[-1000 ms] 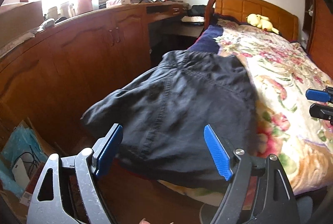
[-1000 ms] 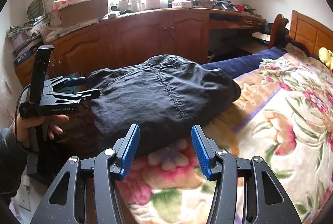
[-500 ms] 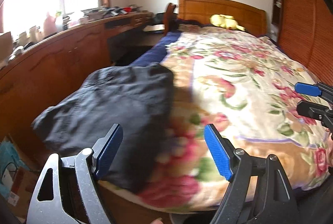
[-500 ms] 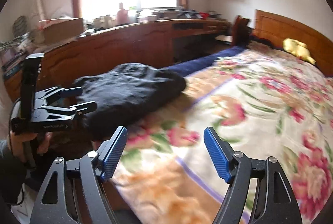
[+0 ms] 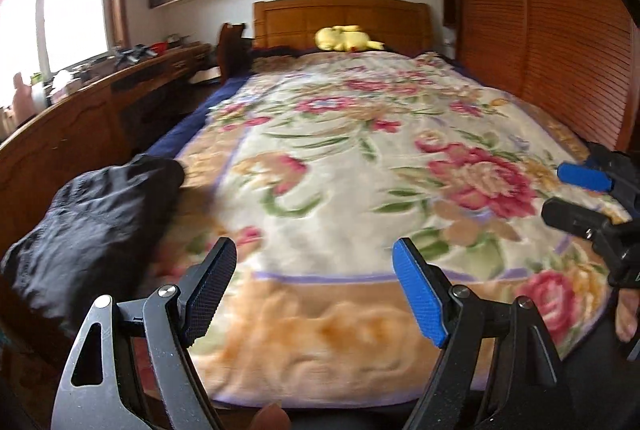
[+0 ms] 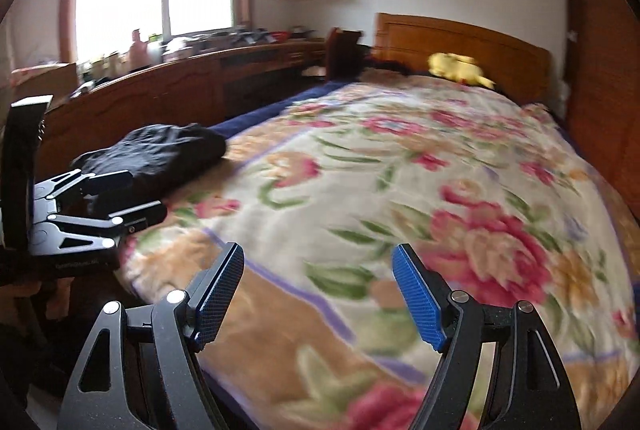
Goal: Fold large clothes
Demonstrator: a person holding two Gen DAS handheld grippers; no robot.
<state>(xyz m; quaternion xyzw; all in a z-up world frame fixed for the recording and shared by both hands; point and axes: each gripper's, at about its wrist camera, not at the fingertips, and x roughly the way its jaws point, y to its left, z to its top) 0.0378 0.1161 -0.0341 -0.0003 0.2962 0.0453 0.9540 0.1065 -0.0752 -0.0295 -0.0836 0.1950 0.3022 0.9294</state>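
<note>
We hold both tongs spread, empty. Dark garment (image 5: 96, 218) lies far left at the bed (image 5: 360, 190) edge; left gripper (image 5: 312, 294) nearer vs right gripper (image 6: 318, 298).

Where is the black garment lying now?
The black garment lies on the bed's left front corner, beside the wooden cabinets, left of both open grippers.

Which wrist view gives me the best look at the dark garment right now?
The right wrist view: the dark garment shows whole, bunched at the bed's near left corner beside the left gripper. The left wrist view shows it larger, blurred, near the frame edge.
</note>
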